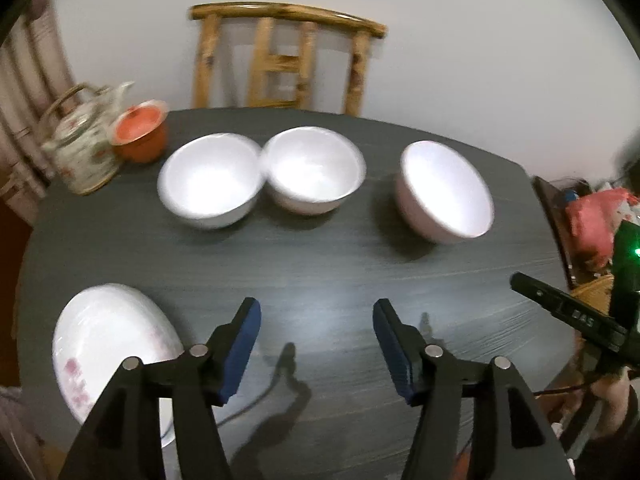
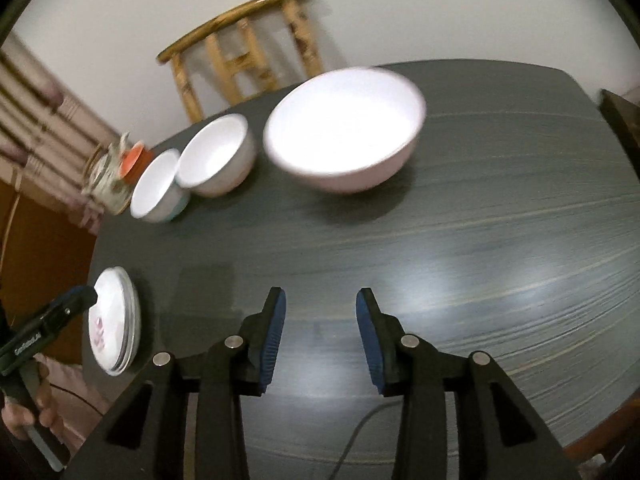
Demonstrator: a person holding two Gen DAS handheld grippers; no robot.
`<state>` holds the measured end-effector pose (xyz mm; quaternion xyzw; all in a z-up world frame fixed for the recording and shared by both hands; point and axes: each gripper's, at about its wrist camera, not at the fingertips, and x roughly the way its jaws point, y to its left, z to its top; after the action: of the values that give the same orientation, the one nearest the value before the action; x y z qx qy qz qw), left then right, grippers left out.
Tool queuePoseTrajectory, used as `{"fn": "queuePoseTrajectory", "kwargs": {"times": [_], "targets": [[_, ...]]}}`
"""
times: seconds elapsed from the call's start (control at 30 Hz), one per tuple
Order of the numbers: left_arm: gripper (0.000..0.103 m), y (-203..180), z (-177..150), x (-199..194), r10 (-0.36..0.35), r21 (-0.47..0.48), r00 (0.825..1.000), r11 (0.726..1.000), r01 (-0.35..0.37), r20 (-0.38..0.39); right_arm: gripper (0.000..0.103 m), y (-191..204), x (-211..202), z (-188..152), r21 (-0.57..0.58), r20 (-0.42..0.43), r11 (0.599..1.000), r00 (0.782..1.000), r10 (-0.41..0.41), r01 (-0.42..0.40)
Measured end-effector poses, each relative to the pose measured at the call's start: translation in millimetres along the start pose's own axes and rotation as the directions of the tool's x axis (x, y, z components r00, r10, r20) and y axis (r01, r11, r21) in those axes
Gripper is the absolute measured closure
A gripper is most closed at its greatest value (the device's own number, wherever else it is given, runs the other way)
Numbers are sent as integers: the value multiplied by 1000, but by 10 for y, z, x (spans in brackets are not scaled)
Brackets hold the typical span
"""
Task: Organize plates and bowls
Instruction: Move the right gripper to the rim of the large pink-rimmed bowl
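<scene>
Both grippers, left gripper (image 1: 317, 346) and right gripper (image 2: 321, 338), hovered with fingers spread and empty over the table (image 1: 320, 280). Three bowls (image 1: 316, 170) sat across mid-frame, unstacked; stacked plates (image 1: 108, 344) lay lower left, probably already gathered.

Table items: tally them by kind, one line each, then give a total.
White bowls: 3
Plate stack: 1, at least 2 plates by the rims in the right wrist view; exact number cannot be told
Teapot: 1
Orange lidded cup: 1
Total: 6, taking the stack as one
</scene>
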<state>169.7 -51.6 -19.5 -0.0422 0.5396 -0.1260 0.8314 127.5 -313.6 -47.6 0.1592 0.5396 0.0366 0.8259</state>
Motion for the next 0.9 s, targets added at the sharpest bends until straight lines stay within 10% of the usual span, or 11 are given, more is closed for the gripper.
{"fn": "queuePoseTrajectory", "kwargs": {"times": [0.9], "targets": [[36, -742, 1133, 1477, -79, -81, 987, 994, 68, -141, 48, -564, 664, 1299, 43, -31, 997, 998, -57, 58]]}}
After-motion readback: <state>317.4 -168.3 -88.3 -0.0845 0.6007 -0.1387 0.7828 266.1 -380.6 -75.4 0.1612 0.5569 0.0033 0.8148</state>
